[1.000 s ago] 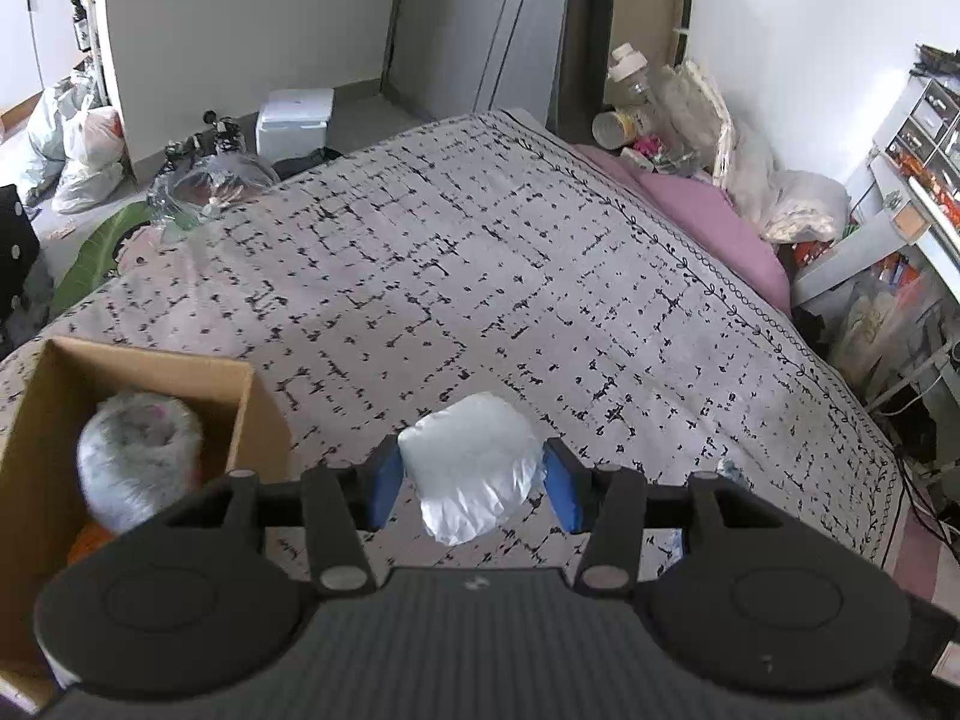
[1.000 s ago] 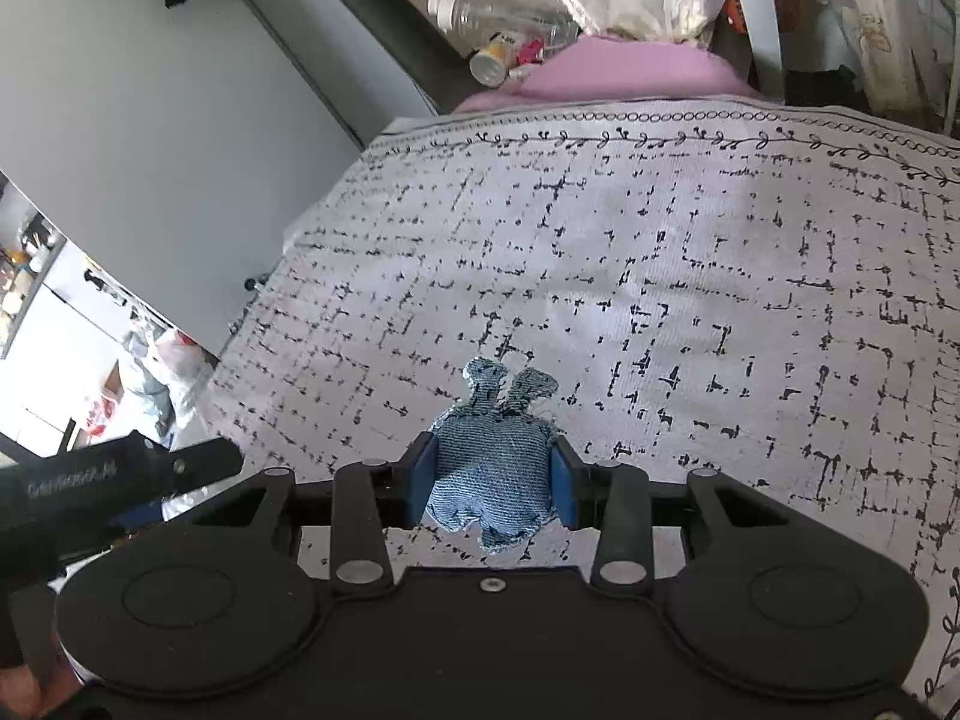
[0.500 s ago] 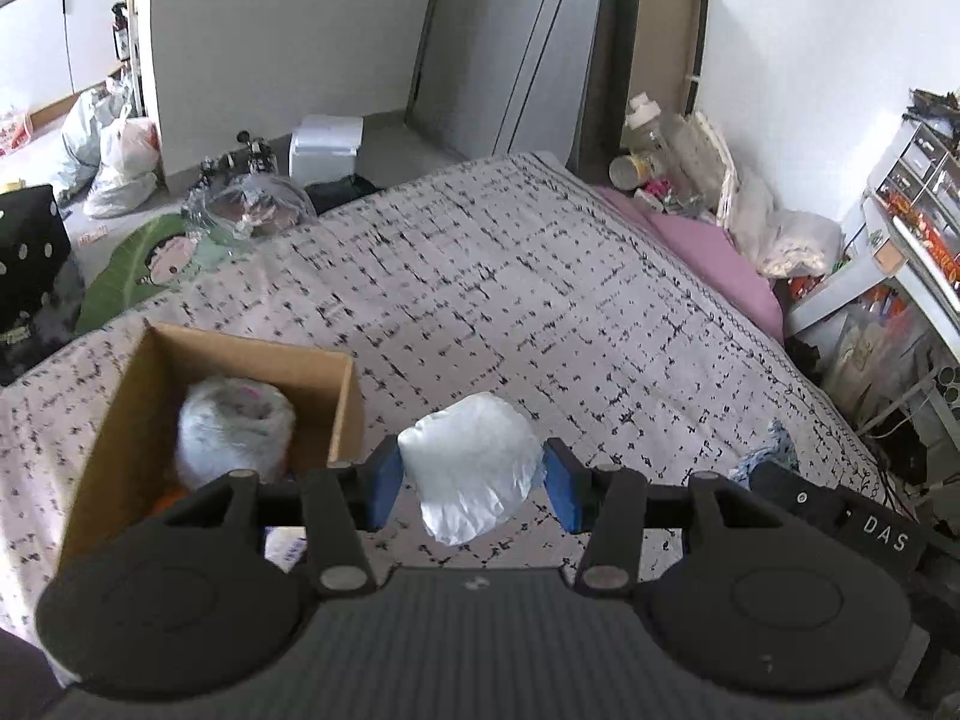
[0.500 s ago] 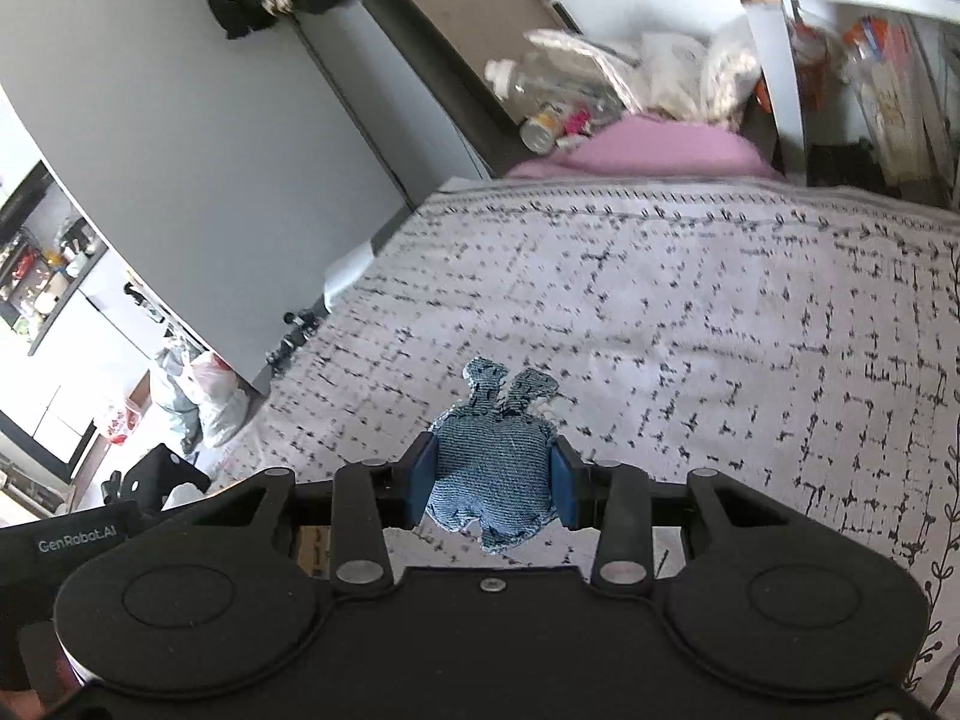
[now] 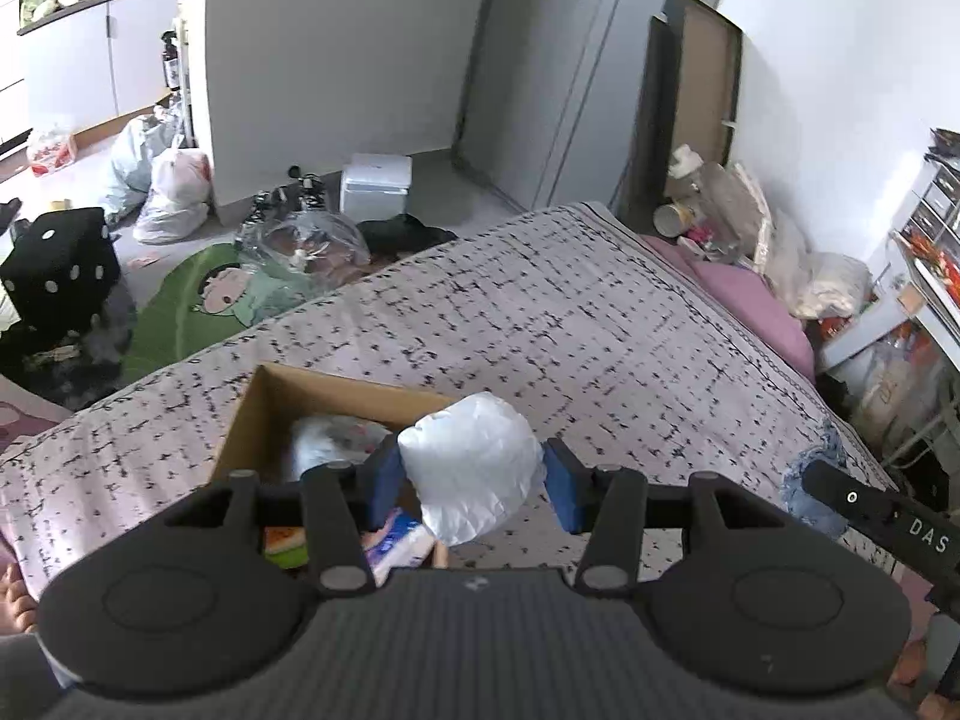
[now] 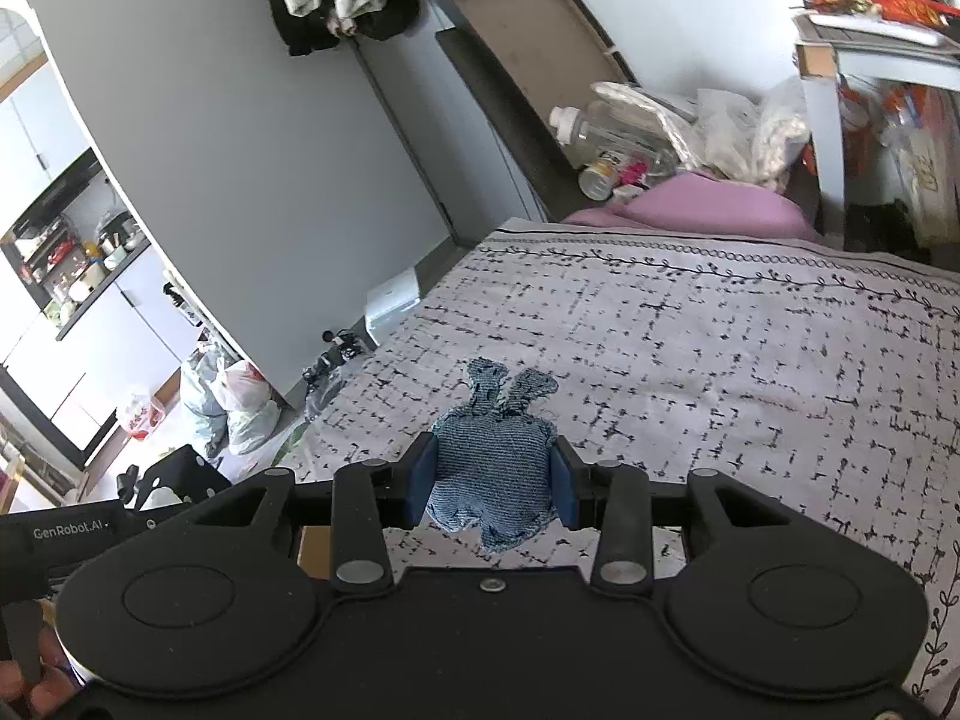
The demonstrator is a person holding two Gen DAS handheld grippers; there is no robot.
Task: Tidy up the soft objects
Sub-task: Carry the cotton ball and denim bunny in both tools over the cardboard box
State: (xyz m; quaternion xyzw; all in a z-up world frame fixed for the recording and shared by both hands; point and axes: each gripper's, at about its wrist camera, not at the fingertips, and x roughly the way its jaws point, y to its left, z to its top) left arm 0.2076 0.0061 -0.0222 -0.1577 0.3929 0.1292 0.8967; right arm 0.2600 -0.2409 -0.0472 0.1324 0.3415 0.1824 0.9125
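Note:
My left gripper (image 5: 474, 483) is shut on a white crinkled soft bundle (image 5: 471, 462) and holds it above the near right corner of an open cardboard box (image 5: 336, 387) on the bed. The box holds a white wrapped bundle (image 5: 336, 444) and colourful soft items (image 5: 396, 546). My right gripper (image 6: 492, 489) is shut on a blue denim pouch with two ears (image 6: 492, 468), held above the bedspread. The right gripper and pouch also show at the right edge of the left wrist view (image 5: 810, 474).
The patterned bedspread (image 5: 570, 330) stretches beyond the box. A pink pillow (image 5: 750, 300) and bottles and bags lie at the far bed edge. Floor clutter, a white box (image 5: 375, 183) and a black dice cushion (image 5: 57, 267) sit to the left.
Both grippers have risen and tilted up with their loads. The left gripper has moved toward the box, which now lies just under the white bundle.

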